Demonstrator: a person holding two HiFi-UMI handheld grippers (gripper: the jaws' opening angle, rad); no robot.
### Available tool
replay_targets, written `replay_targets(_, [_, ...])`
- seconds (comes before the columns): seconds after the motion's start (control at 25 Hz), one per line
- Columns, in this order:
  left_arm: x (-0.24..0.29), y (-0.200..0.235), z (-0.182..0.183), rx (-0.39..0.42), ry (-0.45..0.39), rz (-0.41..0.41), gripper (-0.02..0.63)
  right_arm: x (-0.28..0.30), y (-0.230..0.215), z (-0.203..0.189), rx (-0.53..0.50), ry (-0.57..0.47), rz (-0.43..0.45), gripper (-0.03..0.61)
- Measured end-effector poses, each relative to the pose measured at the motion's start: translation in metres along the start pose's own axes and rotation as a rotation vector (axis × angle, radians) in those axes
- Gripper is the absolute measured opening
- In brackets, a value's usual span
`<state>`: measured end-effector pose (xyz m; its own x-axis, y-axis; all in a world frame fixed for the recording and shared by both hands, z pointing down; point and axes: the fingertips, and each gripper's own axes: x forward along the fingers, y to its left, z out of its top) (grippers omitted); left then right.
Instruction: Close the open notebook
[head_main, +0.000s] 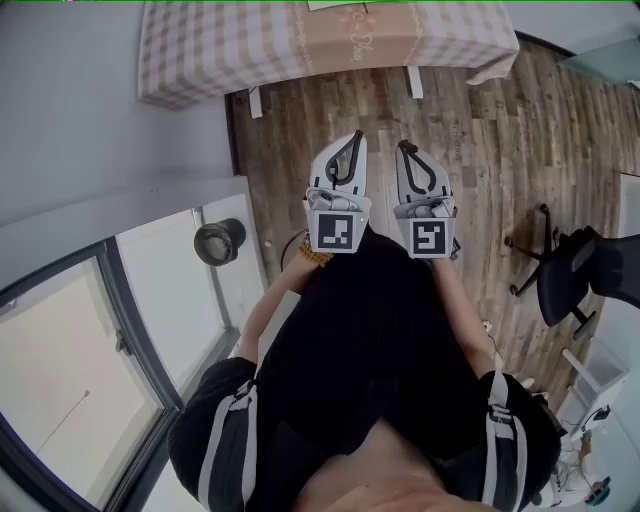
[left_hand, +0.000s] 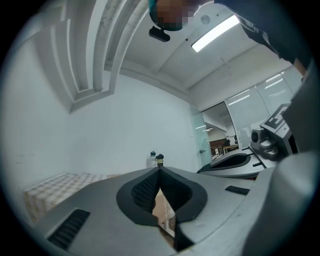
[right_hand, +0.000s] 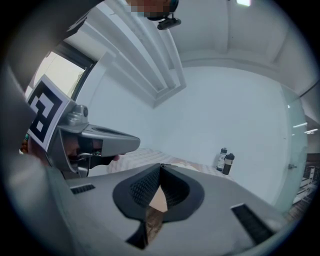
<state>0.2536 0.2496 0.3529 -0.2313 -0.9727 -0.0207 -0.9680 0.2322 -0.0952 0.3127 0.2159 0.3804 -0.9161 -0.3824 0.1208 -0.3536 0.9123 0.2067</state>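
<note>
My left gripper (head_main: 352, 140) and right gripper (head_main: 405, 150) are both closed on nothing, their ribbed black pads pressed tip to tip. Straight ahead of them stands the table (head_main: 220, 50), draped in checked cloth with a brown strip across it. What I take for the notebook (head_main: 335, 4) is only a pale flat corner on that tabletop, cut off by the frame's edge.

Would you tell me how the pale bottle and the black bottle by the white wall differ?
The pale bottle with a dark cap has a light body; the black bottle with a lighter lid is dark throughout its body. The pale bottle's top shows slightly higher than the black bottle's. Both stand upright, close together, before the white wall.
</note>
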Motion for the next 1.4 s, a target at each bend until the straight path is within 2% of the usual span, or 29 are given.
replay_targets(0.16, [0.022, 0.027, 0.0, -0.01, -0.012, 0.004, 0.014, 0.035, -0.003, 0.009, -0.018, -0.021, 0.011, 0.006])
replay_targets(0.28, [0.039, 0.053, 0.001, -0.016, -0.03, 0.012, 0.014, 0.063, -0.003, 0.01, 0.002, -0.009, 0.013, 0.006])
replay_targets(0.48, [0.067, 0.096, -0.002, -0.038, -0.056, 0.023, 0.012, 0.111, 0.0, 0.018, -0.026, 0.002, 0.031, 0.006])
replay_targets(0.68, [0.091, 0.122, -0.006, -0.038, -0.05, -0.029, 0.014, 0.155, 0.003, 0.024, -0.032, 0.018, 0.032, 0.006])
replay_targets(0.96, [0.114, 0.153, -0.007, -0.084, -0.076, -0.072, 0.014, 0.201, 0.007, 0.033, -0.003, 0.044, 0.019, 0.006])
replay_targets(1.08, [0.124, 0.163, -0.017, -0.133, -0.055, -0.088, 0.012, 0.215, 0.002, 0.032, -0.017, 0.055, 0.004, 0.006])
replay_targets(1.2, [0.132, 0.168, -0.027, -0.116, -0.045, -0.088, 0.012, 0.225, -0.004, 0.031, -0.011, 0.036, -0.009, 0.006])
replay_targets(1.4, [0.149, 0.175, -0.042, -0.174, 0.011, -0.065, 0.014, 0.24, -0.013, 0.018, 0.083, 0.047, 0.005, 0.006])
